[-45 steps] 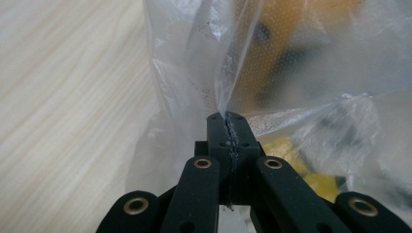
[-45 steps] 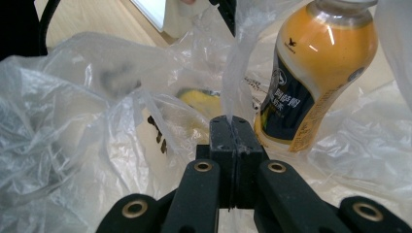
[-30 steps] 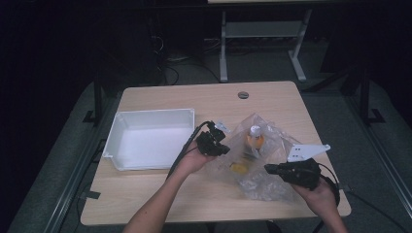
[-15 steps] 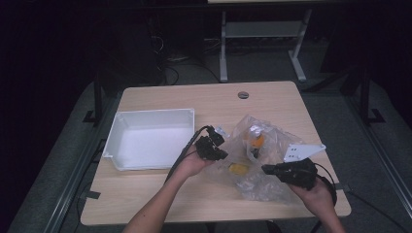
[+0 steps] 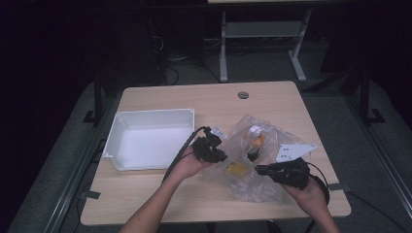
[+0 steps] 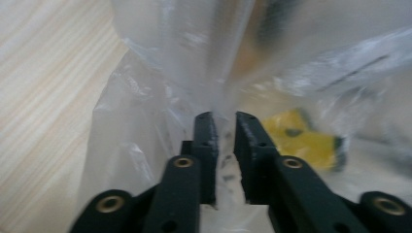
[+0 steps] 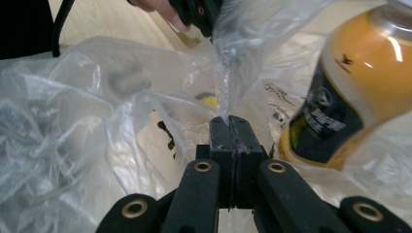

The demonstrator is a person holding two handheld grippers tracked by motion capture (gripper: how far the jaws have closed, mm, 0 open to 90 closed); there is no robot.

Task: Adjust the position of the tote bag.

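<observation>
Right gripper [image 7: 228, 119] jaws clamp a fold of the clear plastic bag [image 7: 87, 97]. Left gripper [image 6: 224, 116] jaws, just opening, stand narrowly apart around bag film.

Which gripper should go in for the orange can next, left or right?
Left, probably. The right gripper is clamped on the plastic bag, holding it. The left gripper has just been opening, film between its fingers, near the orange can.

place: lab or test room | evidence: lone wooden table [image 5: 194, 99] on grey carpet [image 5: 340, 107]; dark surroundings; cables on floor far left [image 5: 170, 63]; metal table frame far [image 5: 262, 34]
</observation>
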